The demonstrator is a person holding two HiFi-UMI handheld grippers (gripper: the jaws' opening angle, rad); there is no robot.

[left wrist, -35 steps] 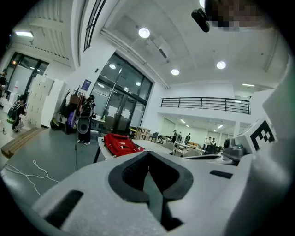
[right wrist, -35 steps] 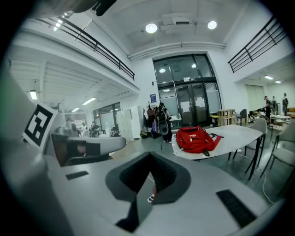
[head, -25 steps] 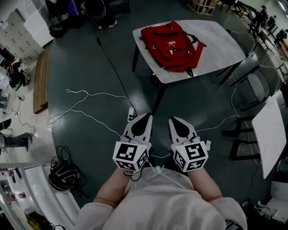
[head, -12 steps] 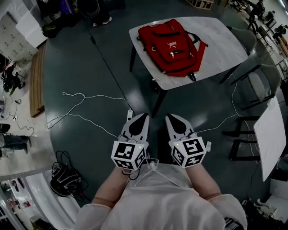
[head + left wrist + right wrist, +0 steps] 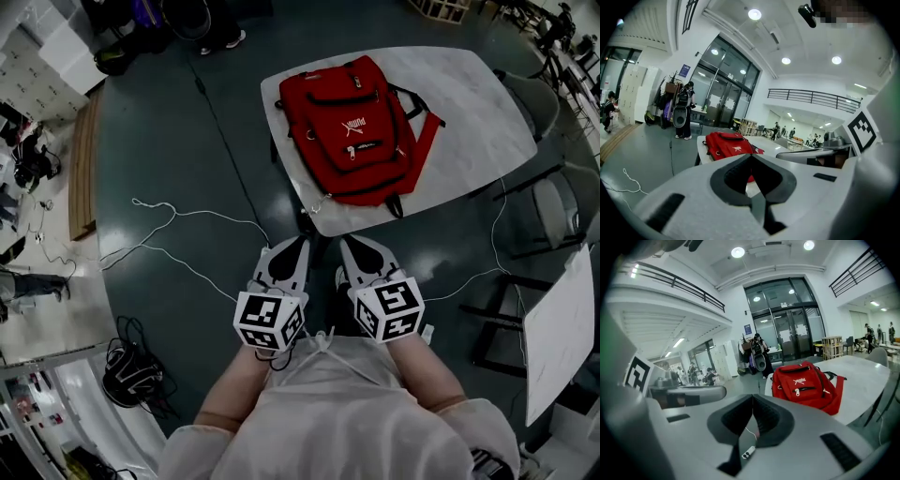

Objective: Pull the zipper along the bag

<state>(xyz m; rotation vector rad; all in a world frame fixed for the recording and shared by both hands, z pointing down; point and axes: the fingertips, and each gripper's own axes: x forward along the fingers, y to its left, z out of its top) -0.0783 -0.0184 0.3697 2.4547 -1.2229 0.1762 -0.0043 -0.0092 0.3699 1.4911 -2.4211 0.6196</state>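
Bag: I see the red backpack [image 5: 352,131] lying flat on the white table [image 5: 469,103], front side up.
Bag contents: its front pockets look zipped; nothing inside shows, and I cannot tell about the main opening.
Left gripper [image 5: 298,246]: jaws pressed together, nothing between them, held over the floor [image 5: 169,141] short of the table.
Right gripper [image 5: 349,246]: jaws likewise pressed together and empty, just beside the left.
Gap: both grippers well apart from the backpack.
Floor: white cables [image 5: 187,220].

I held the left gripper [image 5: 300,244] and the right gripper [image 5: 347,245] side by side, close to my body, both pointing forward, jaws closed on nothing.
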